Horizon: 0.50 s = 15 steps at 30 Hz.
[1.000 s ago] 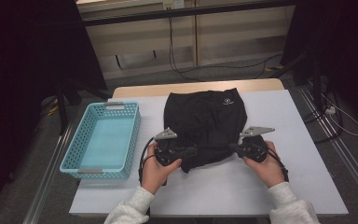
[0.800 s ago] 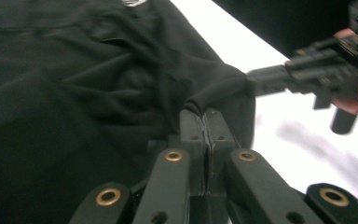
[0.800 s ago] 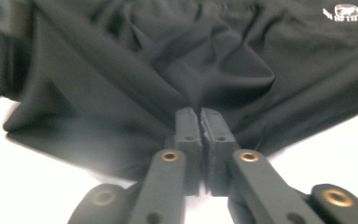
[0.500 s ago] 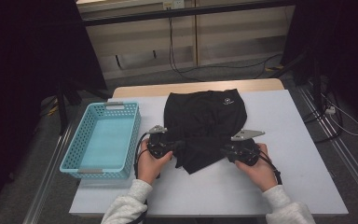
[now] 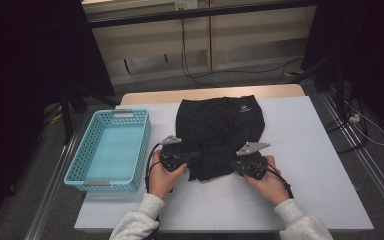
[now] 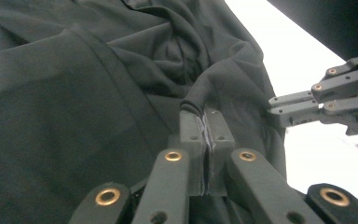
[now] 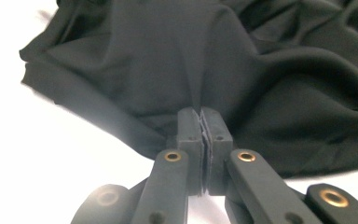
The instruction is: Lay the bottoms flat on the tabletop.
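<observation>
Both the left claw [image 5: 192, 159] and the right claw [image 5: 230, 165] are closed tightly on the near edge of the black garment [image 5: 220, 120], probably to fold it on the bench [image 5: 305, 150].

Both forearms in light grey knitted sleeves come in from the near edge in the high view, angled slightly inward, each hand wrapped around the body of a black two-jaw tool. The left tool [image 5: 192, 158] points to the person's right and the right tool [image 5: 228, 165] to the left, so their tips face each other, near but apart. In each gripper view the jaws stand pressed together on a fold of cloth.
</observation>
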Available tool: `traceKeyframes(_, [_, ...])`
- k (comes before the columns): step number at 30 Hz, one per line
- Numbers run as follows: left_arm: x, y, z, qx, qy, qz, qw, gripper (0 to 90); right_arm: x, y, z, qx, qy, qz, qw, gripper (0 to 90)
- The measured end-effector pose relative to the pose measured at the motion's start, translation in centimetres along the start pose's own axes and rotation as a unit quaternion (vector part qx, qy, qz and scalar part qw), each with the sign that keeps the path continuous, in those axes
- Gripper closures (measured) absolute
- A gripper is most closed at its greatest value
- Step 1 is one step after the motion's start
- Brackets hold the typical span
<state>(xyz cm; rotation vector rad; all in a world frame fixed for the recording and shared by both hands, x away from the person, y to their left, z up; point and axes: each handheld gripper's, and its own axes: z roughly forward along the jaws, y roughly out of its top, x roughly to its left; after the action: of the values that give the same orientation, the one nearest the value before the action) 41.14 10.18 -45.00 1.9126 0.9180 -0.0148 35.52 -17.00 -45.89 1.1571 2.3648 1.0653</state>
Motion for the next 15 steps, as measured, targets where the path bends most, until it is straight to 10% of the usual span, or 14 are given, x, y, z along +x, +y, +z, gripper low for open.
traceKeyframes(10, [-2.0,0.6,0.6,0.005,-0.044,-0.004,0.9990,88.3,-2.9,-0.4,-5.3,-0.025,0.021,0.023,0.9992,88.9])
traceKeyframes(15, [-1.6,0.6,1.2,0.012,-0.026,0.004,0.9996,88.3,-3.7,-0.5,-5.5,-0.042,0.016,0.035,0.9984,86.1])
